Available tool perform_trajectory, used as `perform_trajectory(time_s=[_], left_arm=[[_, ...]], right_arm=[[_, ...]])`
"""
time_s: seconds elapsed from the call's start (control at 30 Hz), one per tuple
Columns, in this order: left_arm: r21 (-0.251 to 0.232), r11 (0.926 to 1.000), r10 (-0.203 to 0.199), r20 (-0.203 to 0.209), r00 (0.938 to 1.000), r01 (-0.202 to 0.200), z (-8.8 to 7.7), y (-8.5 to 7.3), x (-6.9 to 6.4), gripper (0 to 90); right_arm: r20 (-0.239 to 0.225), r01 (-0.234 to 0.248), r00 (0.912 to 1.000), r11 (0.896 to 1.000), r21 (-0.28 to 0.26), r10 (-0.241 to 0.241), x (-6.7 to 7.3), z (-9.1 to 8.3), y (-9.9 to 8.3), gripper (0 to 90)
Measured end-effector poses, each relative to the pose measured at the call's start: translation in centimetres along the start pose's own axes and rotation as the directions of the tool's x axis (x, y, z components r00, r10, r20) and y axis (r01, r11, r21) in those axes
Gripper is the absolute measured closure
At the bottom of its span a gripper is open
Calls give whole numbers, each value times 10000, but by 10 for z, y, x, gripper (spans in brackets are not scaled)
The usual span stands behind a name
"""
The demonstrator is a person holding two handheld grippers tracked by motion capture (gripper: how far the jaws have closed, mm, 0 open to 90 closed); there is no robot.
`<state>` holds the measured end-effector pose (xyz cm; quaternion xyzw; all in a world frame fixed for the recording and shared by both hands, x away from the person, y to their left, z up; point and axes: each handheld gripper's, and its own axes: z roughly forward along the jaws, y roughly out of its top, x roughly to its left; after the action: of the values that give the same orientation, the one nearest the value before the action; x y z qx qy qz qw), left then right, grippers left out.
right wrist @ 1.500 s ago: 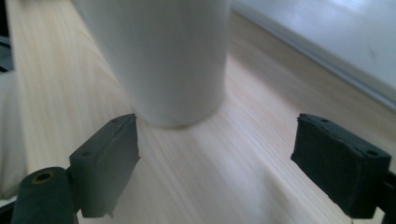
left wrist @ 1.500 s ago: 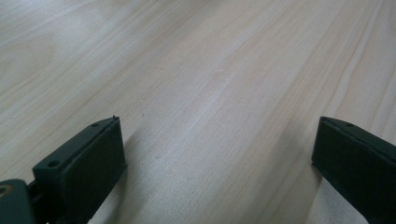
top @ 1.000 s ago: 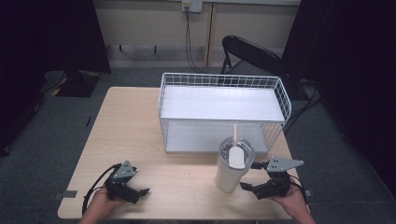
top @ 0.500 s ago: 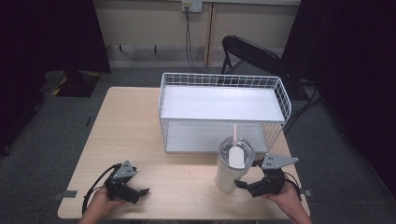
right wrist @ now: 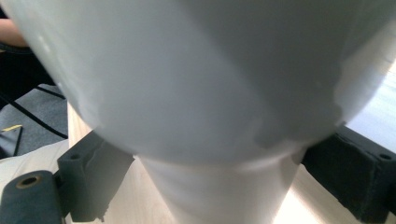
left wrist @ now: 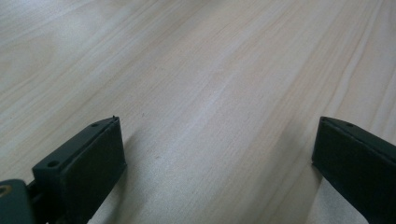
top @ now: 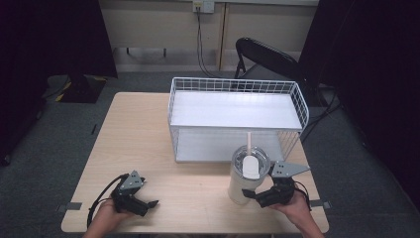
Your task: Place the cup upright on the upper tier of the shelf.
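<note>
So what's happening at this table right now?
A person holds a hand-held gripper in each hand. The right hand-held gripper has its jaws on either side of the narrow base of a white tumbler with a straw, standing before a white wire basket. The left hand-held gripper rests open over the bare table.

We count 1 table [top: 148, 148] | 1 wire basket [top: 237, 87] | 1 white tumbler [top: 242, 186] with 1 straw [top: 249, 139] | 2 grippers: left [top: 148, 203], right [top: 255, 194] | 1 chair [top: 267, 57]
</note>
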<state>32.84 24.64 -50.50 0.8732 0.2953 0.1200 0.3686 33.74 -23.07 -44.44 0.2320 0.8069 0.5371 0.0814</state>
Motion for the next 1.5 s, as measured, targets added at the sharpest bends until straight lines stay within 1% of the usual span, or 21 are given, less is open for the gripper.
perform_trajectory(time_s=[0.1, 0.13, 0.4, 0.5, 0.53, 0.7, 0.77, 0.83, 0.9, 0.93, 1.0, 1.03, 1.07, 1.17, 1.5], left_arm=[[0, 10000, 0, 1, 10000, 0, 0, 0, 0, 18], [1, 10000, 3, -1, 10000, -3, 0, 0, 0, 18], [6, 10000, 14, 10, 10000, -14, 0, 0, 0, 17], [8, 10000, 16, 9, 10000, -16, 0, 0, 0, 17], [9, 10000, 18, 8, 10000, -18, 0, 0, 0, 17], [10, 10000, 18, 11, 10000, -18, 0, 0, 0, 17], [11, 10000, 18, 10, 10000, -18, 0, 0, 0, 17], [8, 10000, 15, 10, 10000, -15, 0, 0, 0, 17], [9, 10000, 17, 8, 10000, -17, 0, 0, 0, 17], [8, 10000, 18, 9, 10000, -18, 0, 0, 0, 17], [10, 10000, 18, 8, 10000, -18, 0, 0, 0, 17], [8, 10000, 16, 9, 10000, -16, 0, 0, 0, 17], [12, 10000, 21, 15, 10000, -21, 0, 0, 0, 17], [10, 10000, 21, 28, 10000, -21, 0, 0, 0, 17], [12, 10000, 64, 39, 10000, -64, 0, 0, 1, 17]], right_arm=[[73, 86, 9999, 10000, -51, -85, 1, 1, 0, 90], [227, 212, 9995, 9997, -147, -209, 2, 3, -1, 89], [317, 347, 9990, 9967, -732, -324, 3, 7, -6, 86], [255, 275, 9993, 9967, -760, -257, 2, 9, -6, 83], [186, 177, 9997, 9972, -721, -164, 1, 11, -5, 79], [-58, 107, 9999, 9982, -594, -110, -1, 13, -4, 72], [-73, 154, 9998, 9979, -630, -159, -1, 14, -4, 72], [-140, 103, 9998, 9973, -727, -113, -2, 15, -5, 71], [-208, 187, 9996, 9965, -819, -205, -3, 16, -7, 69], [-187, 416, 9989, 9947, -939, -435, -3, 17, -9, 72], [-151, 428, 9989, 9950, -900, -443, -3, 18, -9, 72], [-64, 502, 9987, 9947, -900, -510, -1, 20, -9, 74], [-99, 512, 9986, 9939, -974, -524, -2, 21, -9, 74], [-188, 320, 9992, 9934, -1099, -343, -3, 22, -10, 77], [45, 472, 9989, 9888, -1414, -470, -2, 20, -11, 92]])
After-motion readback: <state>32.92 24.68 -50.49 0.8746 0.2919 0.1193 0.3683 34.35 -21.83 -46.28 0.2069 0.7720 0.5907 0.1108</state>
